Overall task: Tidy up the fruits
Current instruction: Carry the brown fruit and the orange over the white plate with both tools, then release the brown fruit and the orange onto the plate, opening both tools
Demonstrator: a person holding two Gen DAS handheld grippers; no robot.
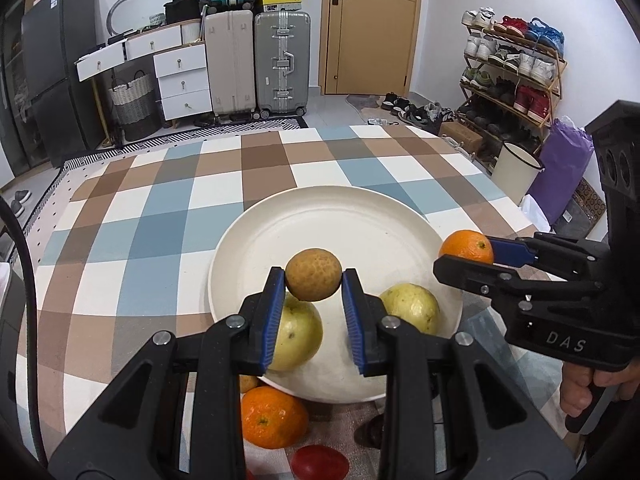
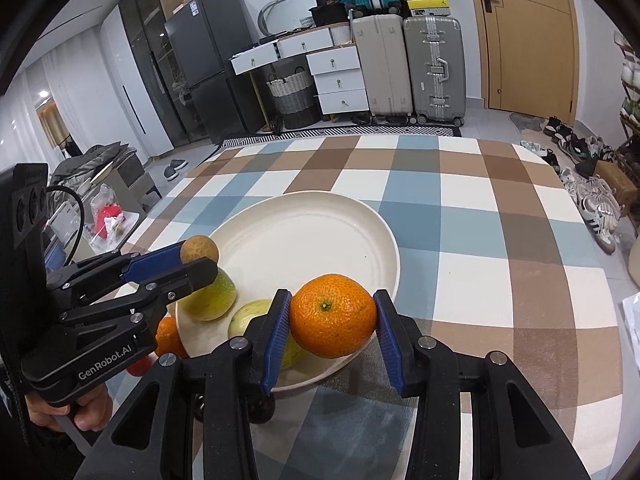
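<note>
Pinching a small brown fruit above the white plate, the left gripper has both pads pressed on it; the right gripper clamps an orange over the plate's near rim, two green fruits beneath.

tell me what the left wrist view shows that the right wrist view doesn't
Only the left wrist view: a whole second orange on the tablecloth short of the plate, a red fruit at the bottom edge, and the shoe rack.

Only the right wrist view: the dark fridge seen in full and clutter on the floor at left.

Both: the white plate with two green-yellow fruits, the left gripper shut on a small brown fruit, the right gripper shut on an orange, the checked tablecloth.
</note>
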